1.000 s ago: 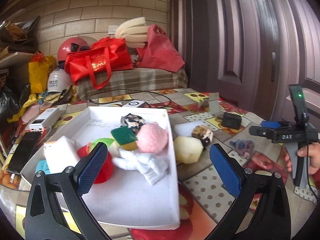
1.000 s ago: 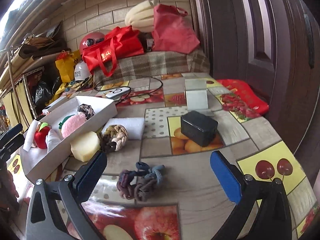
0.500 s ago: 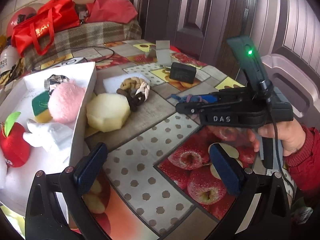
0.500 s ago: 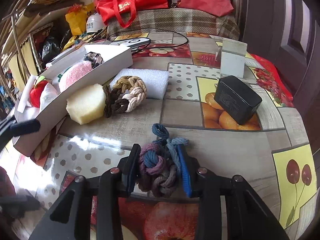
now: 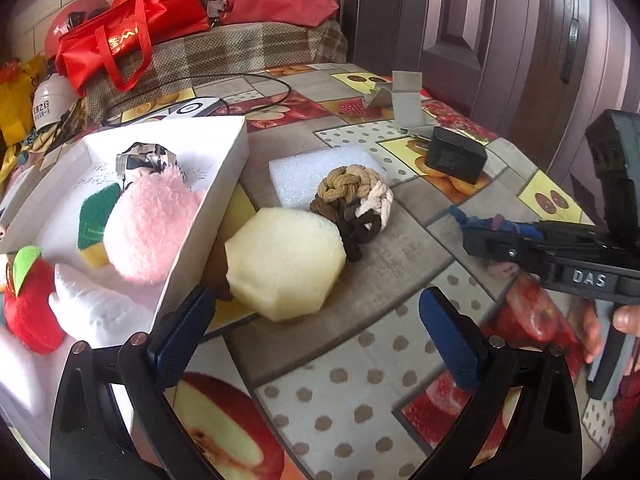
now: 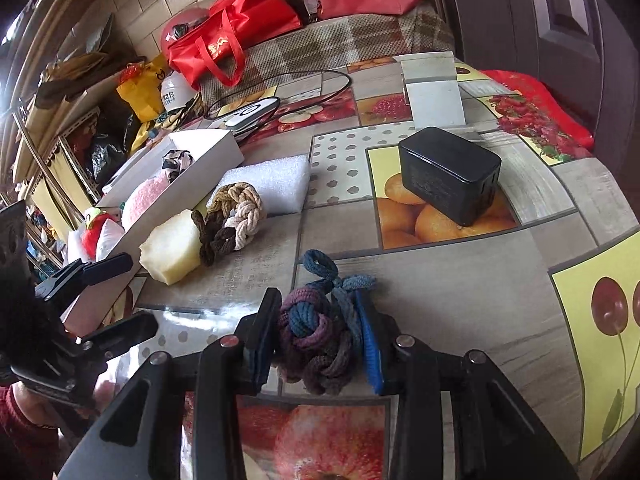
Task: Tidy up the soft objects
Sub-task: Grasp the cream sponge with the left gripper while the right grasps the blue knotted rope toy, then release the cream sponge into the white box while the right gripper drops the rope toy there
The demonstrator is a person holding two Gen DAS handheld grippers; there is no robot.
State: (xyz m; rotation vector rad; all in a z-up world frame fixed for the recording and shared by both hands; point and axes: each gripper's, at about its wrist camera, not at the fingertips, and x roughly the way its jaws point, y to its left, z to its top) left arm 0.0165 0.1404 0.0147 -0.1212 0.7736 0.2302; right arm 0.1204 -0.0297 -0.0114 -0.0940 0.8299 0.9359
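My right gripper [image 6: 316, 330] is shut on a blue-purple knotted rope ball [image 6: 316, 336] resting on the table; it also shows at the right of the left wrist view [image 5: 496, 236]. My left gripper [image 5: 316, 332] is open and empty, just in front of a pale yellow sponge block [image 5: 284, 262]. A brown-beige knotted rope ball [image 5: 354, 204] lies behind the sponge, against a white foam pad [image 5: 316, 172]. The white tray [image 5: 208, 216] on the left holds a pink plush ball [image 5: 148, 232], a red plush apple [image 5: 28, 300], a white plush toy and a green-yellow sponge.
A black box [image 6: 450, 174] sits on the table at the right. A white folded card [image 6: 434, 88] stands behind it. A cable and white device [image 5: 196, 108] lie behind the tray. Red bags [image 5: 128, 32] are piled on the bench beyond.
My left gripper has moved closer to the yellow sponge, which now sits between its open fingers' line. My right gripper stays shut on the blue-purple rope ball.
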